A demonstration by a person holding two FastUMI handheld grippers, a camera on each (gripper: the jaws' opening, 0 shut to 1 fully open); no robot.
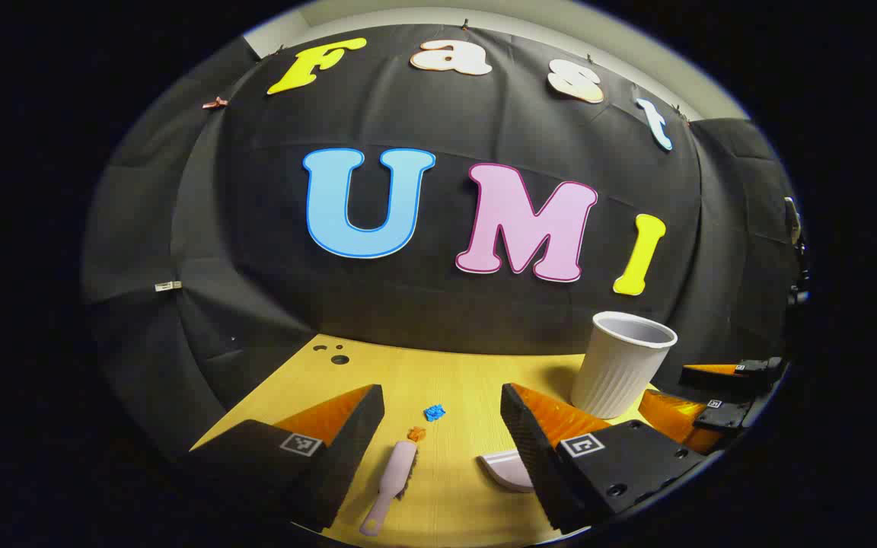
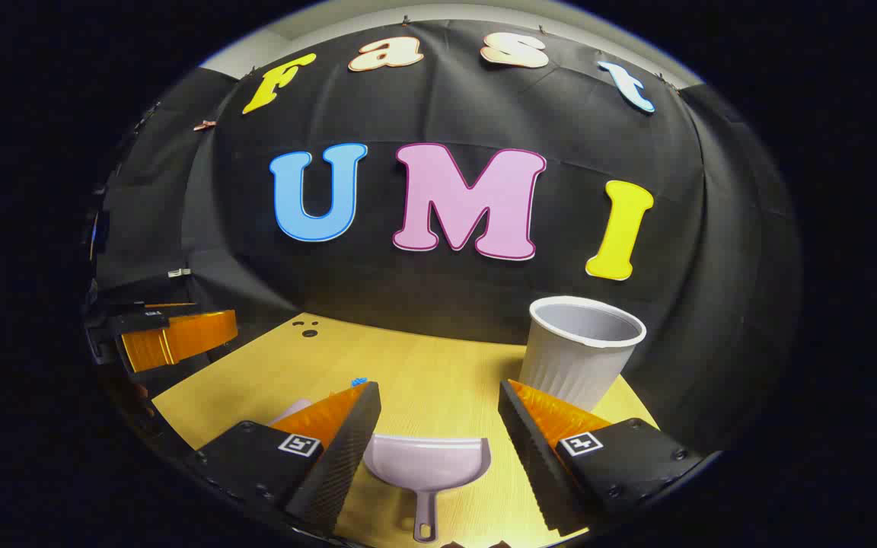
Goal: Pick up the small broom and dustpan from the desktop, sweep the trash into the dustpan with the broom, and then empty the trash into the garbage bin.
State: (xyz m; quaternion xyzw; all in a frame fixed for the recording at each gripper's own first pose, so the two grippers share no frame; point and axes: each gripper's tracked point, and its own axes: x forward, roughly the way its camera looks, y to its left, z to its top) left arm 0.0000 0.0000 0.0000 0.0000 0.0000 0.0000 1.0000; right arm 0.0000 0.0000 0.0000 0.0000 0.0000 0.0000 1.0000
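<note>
Hovering with jaws wide apart, left gripper [image 1: 442,426] framed broom [image 1: 391,487] bottom centre, right gripper [image 2: 438,426] dustpan [image 2: 427,463]; each probably needed a centred handle grip.

1. A yellow wooden desktop [image 2: 438,373] with fine straight grain and a smooth, softly gleaming finish.
2. A pale pink plastic dustpan [image 2: 426,461], smooth and faintly glossy.
3. A pale pink plastic broom [image 1: 389,487], its handle smooth and matt.
4. A white ribbed plastic garbage bin [image 2: 579,350], matt outside, with a smooth rolled rim.
5. Crumpled blue [image 1: 434,412] and orange [image 1: 416,434] paper-like trash scraps, rough-surfaced.
6. Black matt cloth wall [image 1: 484,312], lightly creased.
</note>
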